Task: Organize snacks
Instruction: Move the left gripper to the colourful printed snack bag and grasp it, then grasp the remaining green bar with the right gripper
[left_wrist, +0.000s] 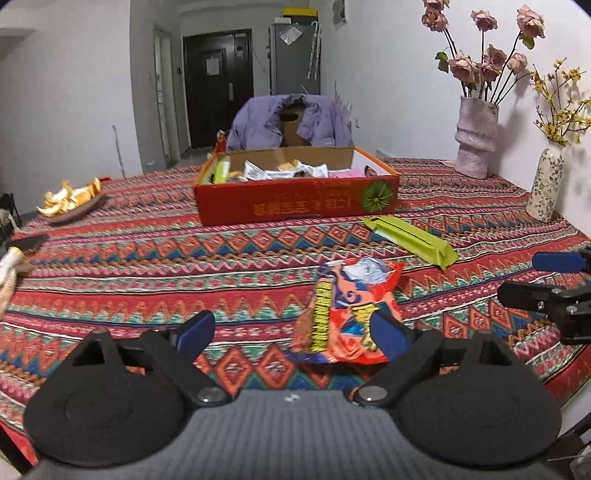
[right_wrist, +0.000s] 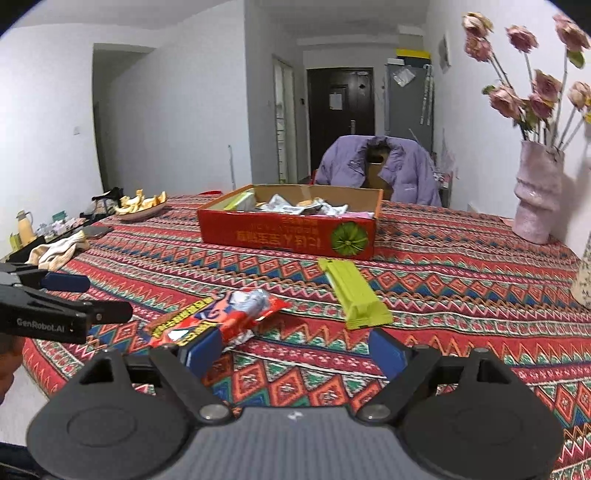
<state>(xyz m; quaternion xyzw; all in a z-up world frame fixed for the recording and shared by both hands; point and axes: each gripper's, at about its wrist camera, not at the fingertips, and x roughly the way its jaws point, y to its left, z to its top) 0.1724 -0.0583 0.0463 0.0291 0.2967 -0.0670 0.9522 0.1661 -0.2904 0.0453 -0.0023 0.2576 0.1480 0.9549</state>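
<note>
In the left wrist view, the left gripper (left_wrist: 291, 328) sits low in the frame with its jaws wide apart and nothing pressed between them; a red snack packet (left_wrist: 347, 314) lies on the patterned tablecloth (left_wrist: 147, 258) just ahead, its near edge behind the right-hand finger. A green snack bar (left_wrist: 410, 236) lies further up and to the right, near the red cardboard box (left_wrist: 295, 201) at centre, which holds several wrappers. In the right wrist view, the right gripper (right_wrist: 295, 350) also has its jaws spread and empty, the green bar just beyond its right-hand finger. A plate of orange peel (left_wrist: 70, 201) rests at left, and a pink vase (left_wrist: 476, 136) stands at upper right.
</note>
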